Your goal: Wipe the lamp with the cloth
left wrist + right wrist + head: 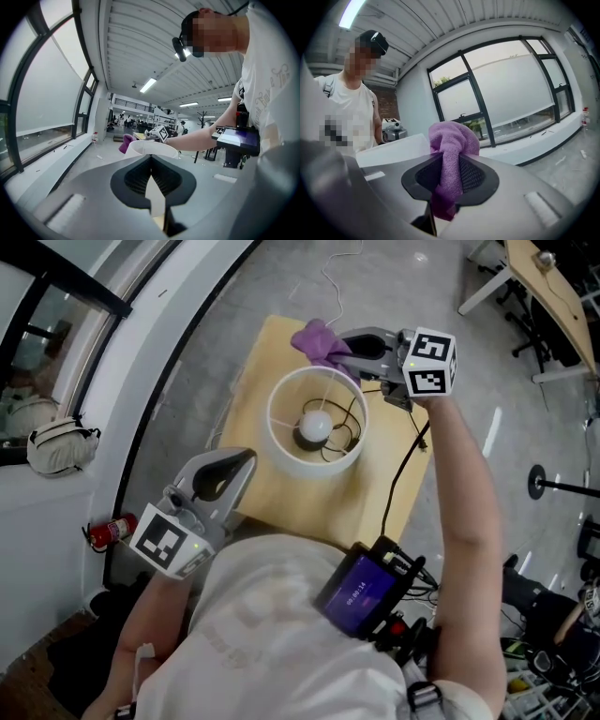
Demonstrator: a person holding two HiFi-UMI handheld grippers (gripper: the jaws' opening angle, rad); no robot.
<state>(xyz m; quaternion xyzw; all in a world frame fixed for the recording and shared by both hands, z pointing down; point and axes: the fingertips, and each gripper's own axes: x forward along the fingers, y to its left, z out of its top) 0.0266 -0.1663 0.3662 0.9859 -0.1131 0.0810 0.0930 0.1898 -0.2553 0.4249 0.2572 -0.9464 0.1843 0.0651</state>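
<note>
A lamp with a white round shade (316,423) stands on a small wooden table (262,357), its bulb showing inside the shade. My right gripper (349,345) hovers at the shade's far rim, shut on a purple cloth (321,338). In the right gripper view the cloth (452,140) bulges out between the pads of the right gripper (450,159), and the shade (393,145) lies to the left. My left gripper (246,457) hangs at the table's near left edge, apart from the shade, jaws together and empty. The left gripper (151,157) points at the shade (152,147).
A black cable (403,465) runs from the lamp off the table's right side. A red fire extinguisher (111,531) lies on the floor at the left, below a sill with a bag (61,444). A device with a screen (366,592) hangs at the person's waist.
</note>
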